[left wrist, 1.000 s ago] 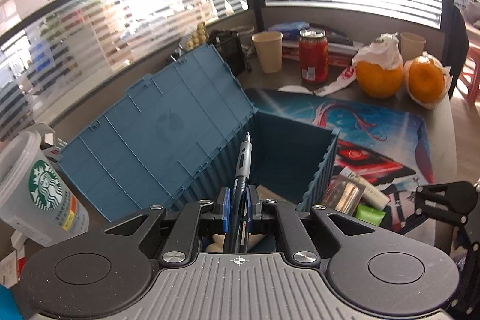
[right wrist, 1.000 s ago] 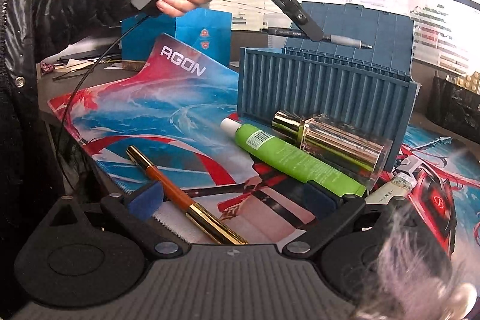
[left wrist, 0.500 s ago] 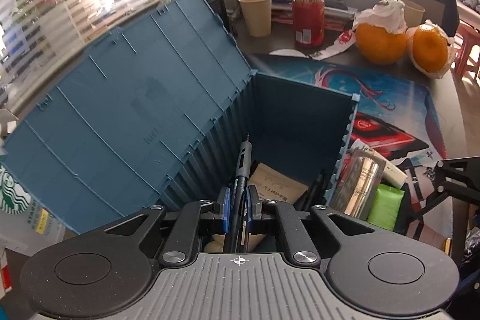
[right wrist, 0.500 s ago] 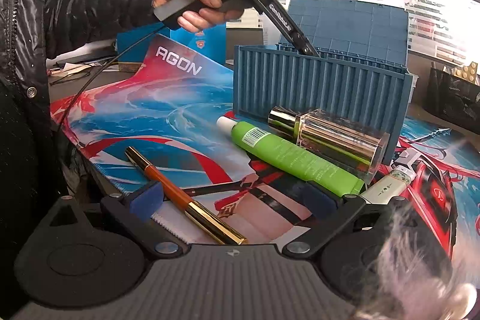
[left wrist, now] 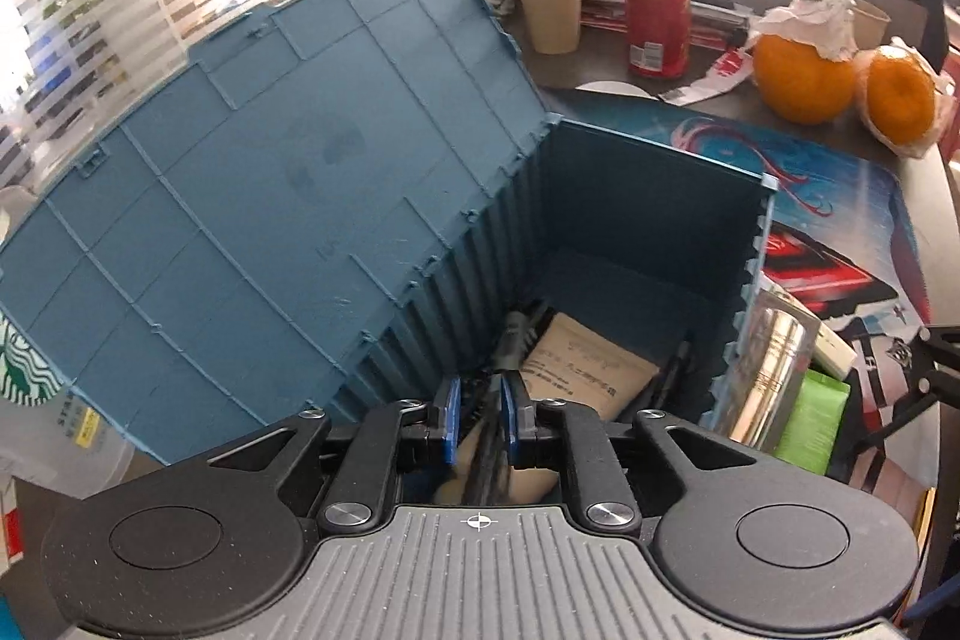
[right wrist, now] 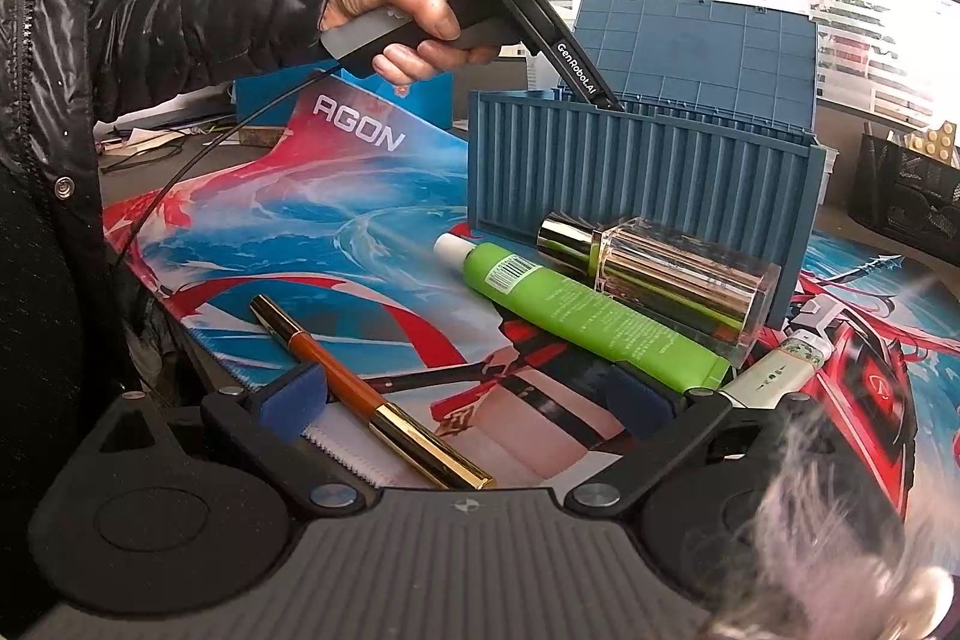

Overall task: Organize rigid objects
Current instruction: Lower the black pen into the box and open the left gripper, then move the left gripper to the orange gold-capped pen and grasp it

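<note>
Crowding box front: tube, bottle.

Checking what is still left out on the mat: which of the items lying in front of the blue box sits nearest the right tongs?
The orange and gold pen: it runs between the open right tongs, whereas the green tube and clear gold-capped bottle lie farther back.
</note>
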{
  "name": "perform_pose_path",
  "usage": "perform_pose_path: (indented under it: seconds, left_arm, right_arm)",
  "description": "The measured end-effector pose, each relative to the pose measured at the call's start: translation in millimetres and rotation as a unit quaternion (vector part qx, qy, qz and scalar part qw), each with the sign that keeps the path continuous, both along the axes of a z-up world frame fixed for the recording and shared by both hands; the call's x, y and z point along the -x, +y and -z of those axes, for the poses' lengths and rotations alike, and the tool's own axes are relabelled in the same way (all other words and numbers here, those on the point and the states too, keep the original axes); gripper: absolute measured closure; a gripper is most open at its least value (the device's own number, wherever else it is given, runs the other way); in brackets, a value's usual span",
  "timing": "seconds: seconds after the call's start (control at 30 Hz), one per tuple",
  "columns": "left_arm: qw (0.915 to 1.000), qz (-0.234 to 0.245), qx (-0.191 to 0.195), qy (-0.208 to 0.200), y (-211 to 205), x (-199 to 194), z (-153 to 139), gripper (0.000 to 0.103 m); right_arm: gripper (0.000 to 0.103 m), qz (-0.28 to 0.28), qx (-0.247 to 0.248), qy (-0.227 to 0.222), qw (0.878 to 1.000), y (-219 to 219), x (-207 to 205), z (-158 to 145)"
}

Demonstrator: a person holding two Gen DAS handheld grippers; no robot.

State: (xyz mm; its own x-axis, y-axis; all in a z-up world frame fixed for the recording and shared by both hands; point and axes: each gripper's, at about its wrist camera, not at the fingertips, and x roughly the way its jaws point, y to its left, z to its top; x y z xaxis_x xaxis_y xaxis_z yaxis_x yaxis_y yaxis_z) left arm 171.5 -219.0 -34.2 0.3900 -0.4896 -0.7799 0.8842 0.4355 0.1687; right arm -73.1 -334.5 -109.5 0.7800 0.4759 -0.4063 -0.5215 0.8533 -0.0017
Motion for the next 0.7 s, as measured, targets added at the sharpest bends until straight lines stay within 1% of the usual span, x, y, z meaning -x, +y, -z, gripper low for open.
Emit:
perform_pose_path:
  seconds: [0.1, 0.17, 0.27, 0.3, 0.33, 0.4, 0.47, 0.57, 0.63, 0.7]
  left_arm:
    - [1.0000, -0.006, 0.003, -0.001, 2, -1, -3, 0.087]
    - [0.9999, -0.011, 0.005, -0.008, 4, 1, -8, 0.084]
    - [0.9993, -0.016, 0.024, -0.025, 13, 11, -22, 0.070]
    - [0.9988, -0.016, 0.032, -0.032, 17, 16, -28, 0.061]
    - [0.9982, -0.014, 0.041, -0.040, 21, 22, -34, 0.048]
    - [0.9962, -0.012, 0.065, -0.058, 31, 39, -47, 0.036]
    - [0.9949, 0.001, 0.081, -0.060, 39, 57, -57, 0.036]
    - [0.9938, 0.027, 0.091, -0.059, 48, 91, -60, 0.033]
    - [0.9940, 0.042, 0.086, -0.052, 49, 109, -54, 0.025]
    - [0.9944, 0.055, 0.081, -0.041, 53, 127, -44, 0.019]
  right_arm:
    - [0.003, 0.000, 0.000, 0.000, 1.000, 0, 0, 0]
    - [0.003, -0.002, -0.003, -0.002, 1.000, 0, 1, 0]
    - [0.003, 0.000, -0.029, -0.003, 1.000, -6, 0, -2]
    - [0.003, 0.001, -0.037, -0.003, 0.999, -8, 0, -2]
    - [0.003, 0.002, -0.043, -0.003, 0.999, -10, 0, -2]
    - [0.002, 0.004, -0.043, -0.003, 0.999, -10, 0, -3]
    - [0.002, -0.001, -0.052, -0.004, 0.999, -12, 2, -3]
    - [0.002, -0.002, -0.096, -0.004, 0.995, -23, 4, -4]
    - [0.002, 0.006, -0.125, -0.004, 0.992, -32, 5, -6]
    - [0.002, 0.020, -0.145, -0.009, 0.989, -43, 7, -11]
